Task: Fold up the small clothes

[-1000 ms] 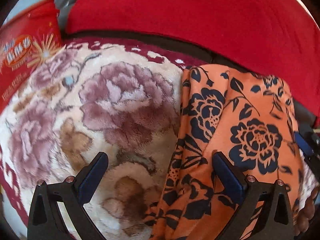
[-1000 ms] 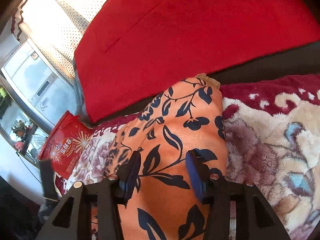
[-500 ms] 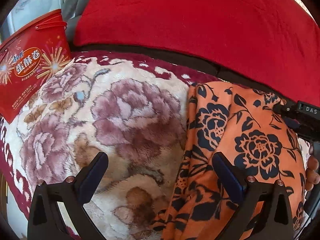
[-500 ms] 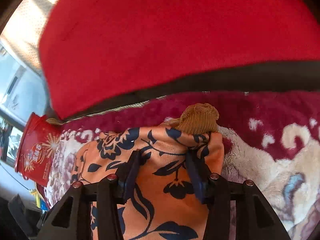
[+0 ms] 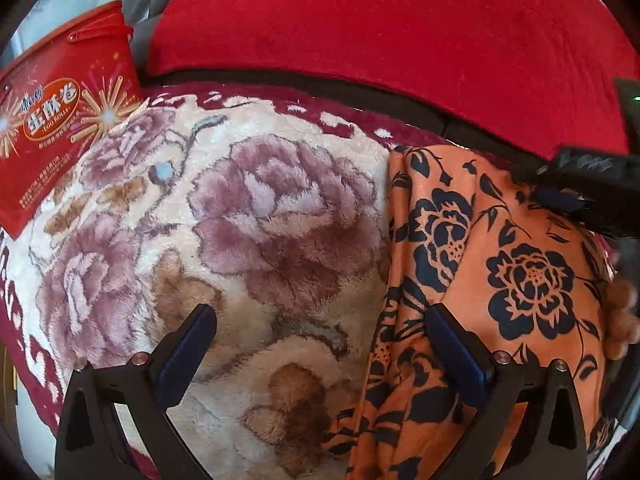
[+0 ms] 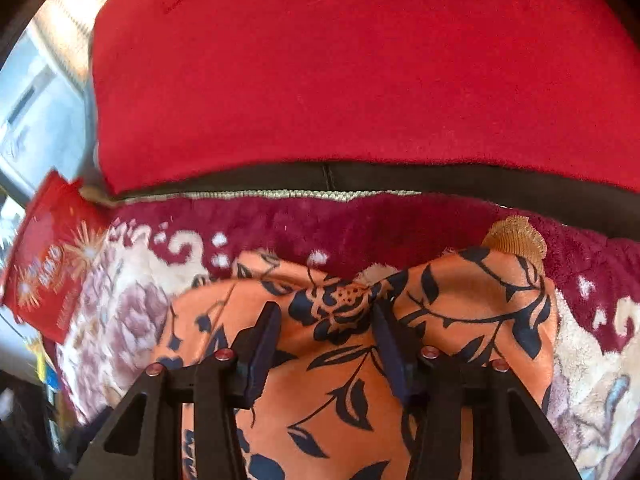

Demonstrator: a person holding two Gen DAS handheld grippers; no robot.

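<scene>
left claw (image 5: 320,354) stands wide and holds nothing, hovering low over the plush floral blanket (image 5: 224,216), its right finger just over the left edge of the orange floral garment (image 5: 500,280). far to the left, a red snack tin (image 5: 60,120) sits at the blanket's corner, well apart from the cloth, so that side gives plenty of bare blanket to lay or slide a fold onto. the garment lies as a long strip on the right part of the blanket, its left edge doubled and rumpled toward the near end, which suggests a lengthwise fold is already in place and the left claw is parked ready to pin or catch that edge.

further right, the right claw (image 6: 326,344) is narrowed around a raised ridge of the same garment near its far end; the cloth bunches up between the fingers, so it looks pinched, probably to lift or drag that end over. a tan knit scrap (image 6: 516,236) pokes out from under the garment's far right corner. beyond it the blanket's dark red border meets the red backrest cushion (image 6: 340,72), which closes off room at the back; the free space lies leftward and toward the person.
</scene>
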